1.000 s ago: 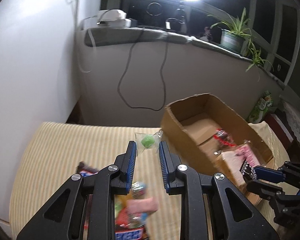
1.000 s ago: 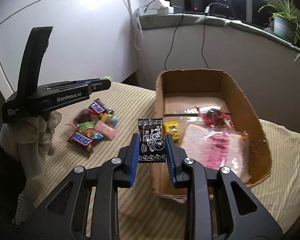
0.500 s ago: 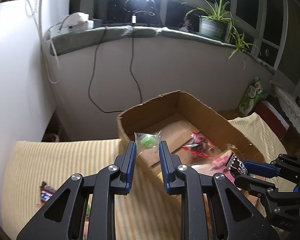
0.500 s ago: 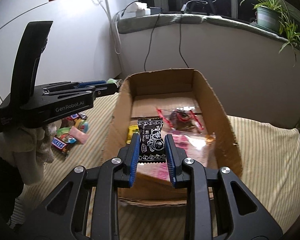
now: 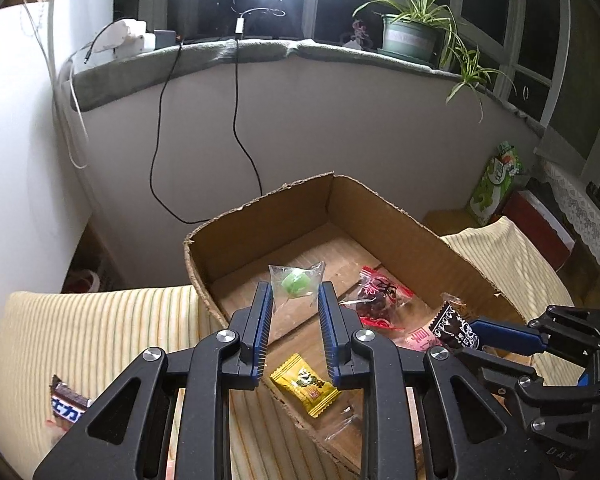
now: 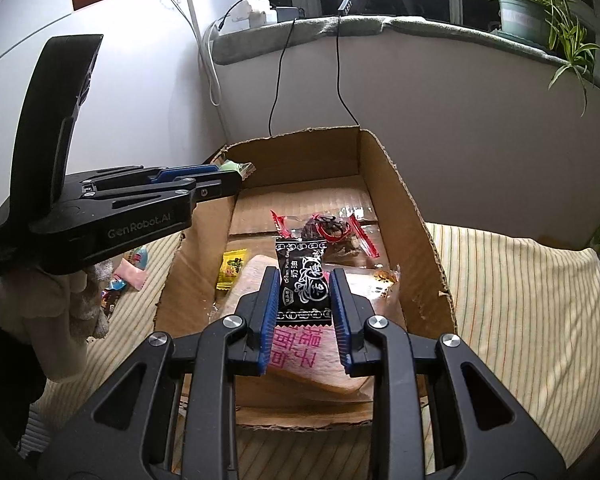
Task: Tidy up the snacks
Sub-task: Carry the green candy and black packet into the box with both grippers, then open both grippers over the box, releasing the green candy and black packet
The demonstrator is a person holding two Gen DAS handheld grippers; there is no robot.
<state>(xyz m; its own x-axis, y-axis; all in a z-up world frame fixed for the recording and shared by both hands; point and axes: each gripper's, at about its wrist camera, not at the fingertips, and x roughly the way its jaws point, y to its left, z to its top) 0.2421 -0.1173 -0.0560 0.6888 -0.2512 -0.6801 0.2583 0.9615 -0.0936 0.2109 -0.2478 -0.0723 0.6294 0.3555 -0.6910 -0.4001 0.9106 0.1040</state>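
My left gripper (image 5: pixel 294 294) is shut on a green candy in a clear wrapper (image 5: pixel 295 283) and holds it above the open cardboard box (image 5: pixel 260 216). My right gripper (image 6: pixel 305 280) is shut on a black candy packet (image 6: pixel 302 282) over the box (image 6: pixel 404 188). It also shows at the right of the left wrist view (image 5: pixel 456 330). Inside the box lie a red snack packet (image 5: pixel 380 298), a yellow candy (image 5: pixel 304 384) and a pink bag (image 6: pixel 300 352). The left gripper shows in the right wrist view (image 6: pixel 236 172) above the box's left wall.
The box stands on a yellow striped cloth (image 6: pixel 520 300). Loose snacks lie on the cloth left of the box (image 6: pixel 128 272); a chocolate bar (image 5: pixel 70 404) is at the lower left. A wall with hanging cables (image 5: pixel 240 120) is behind.
Both grippers have moved from beside the box to above it, each still holding its candy. The loose snack pile has slid out of the left wrist view.
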